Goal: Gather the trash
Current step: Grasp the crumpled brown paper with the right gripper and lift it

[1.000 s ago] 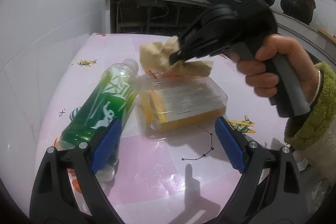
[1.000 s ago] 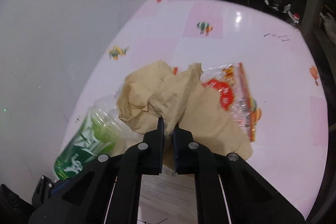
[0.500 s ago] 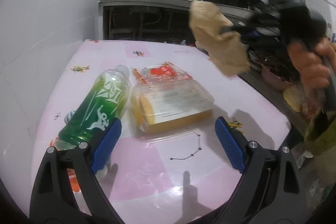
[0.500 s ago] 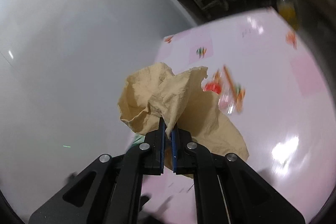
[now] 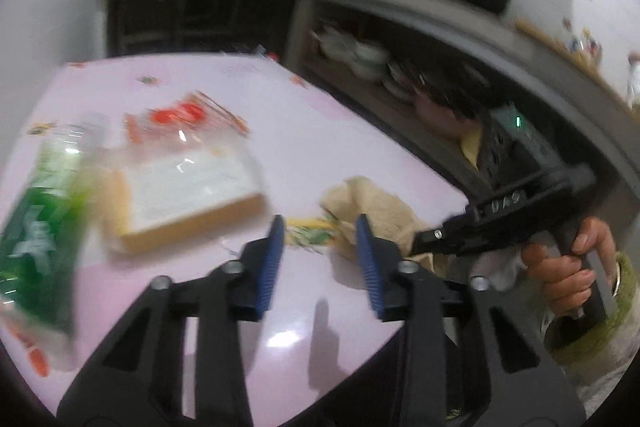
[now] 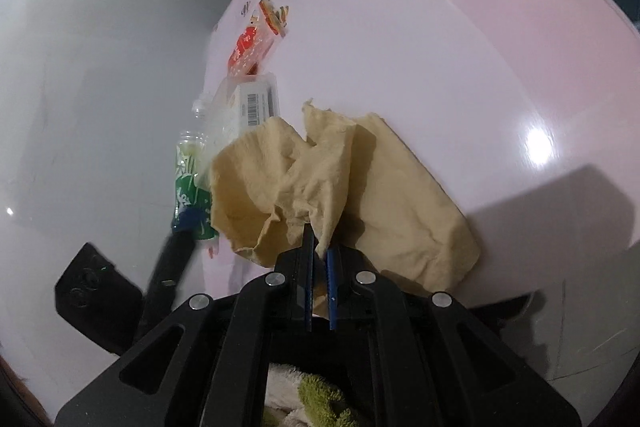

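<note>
right gripper [image 6: 319, 259] pinches the crumpled brown paper [image 6: 340, 187], which hides part of the blurred green bottle [image 6: 191, 187]; left gripper [image 5: 320, 239] gapes empty.

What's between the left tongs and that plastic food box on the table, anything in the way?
Nothing visible blocks it. The left tongs are open, and bare pink table lies between them and the plastic box. The green bottle lies left of it.
</note>
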The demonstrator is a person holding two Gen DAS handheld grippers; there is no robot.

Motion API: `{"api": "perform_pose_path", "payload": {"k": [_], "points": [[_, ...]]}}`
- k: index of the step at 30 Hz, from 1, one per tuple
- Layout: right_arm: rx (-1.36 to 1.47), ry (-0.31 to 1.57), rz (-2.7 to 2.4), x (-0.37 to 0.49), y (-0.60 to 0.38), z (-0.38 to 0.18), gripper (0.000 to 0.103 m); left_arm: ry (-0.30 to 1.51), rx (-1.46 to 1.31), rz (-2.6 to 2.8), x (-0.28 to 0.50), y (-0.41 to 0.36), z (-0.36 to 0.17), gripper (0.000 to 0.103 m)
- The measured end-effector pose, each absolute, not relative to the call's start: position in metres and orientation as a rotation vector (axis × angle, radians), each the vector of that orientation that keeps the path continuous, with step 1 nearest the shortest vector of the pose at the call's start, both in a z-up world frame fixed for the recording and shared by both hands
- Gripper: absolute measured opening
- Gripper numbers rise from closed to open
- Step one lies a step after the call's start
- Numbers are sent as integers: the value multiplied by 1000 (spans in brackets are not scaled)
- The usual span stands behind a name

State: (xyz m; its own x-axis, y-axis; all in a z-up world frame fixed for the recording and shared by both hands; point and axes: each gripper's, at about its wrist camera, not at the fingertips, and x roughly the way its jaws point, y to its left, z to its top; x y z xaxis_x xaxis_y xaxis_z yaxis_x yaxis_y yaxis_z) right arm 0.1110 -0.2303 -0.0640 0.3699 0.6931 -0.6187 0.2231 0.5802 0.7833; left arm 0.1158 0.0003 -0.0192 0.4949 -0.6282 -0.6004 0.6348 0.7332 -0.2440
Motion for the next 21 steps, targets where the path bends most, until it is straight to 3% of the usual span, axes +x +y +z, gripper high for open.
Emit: {"api": "perform_pose_path", "payload": {"k": [4, 12, 14, 16, 21], "points": [[987, 1179, 366, 109, -237, -71, 7, 767, 95, -813, 114, -35, -39, 17], [1072, 1168, 405, 107, -252, -84, 10, 800, 207, -843, 106, -69, -58, 14], [1078, 1155, 412, 106, -255, -83, 18, 799, 229, -843, 103, -74, -61, 14], [1064, 1127, 420, 104, -259, -76, 34, 791, 245, -844, 103, -75, -59, 14], [978, 1047, 397, 91, -275, -42, 46, 779, 268, -839, 102, -77, -58, 14]]}}
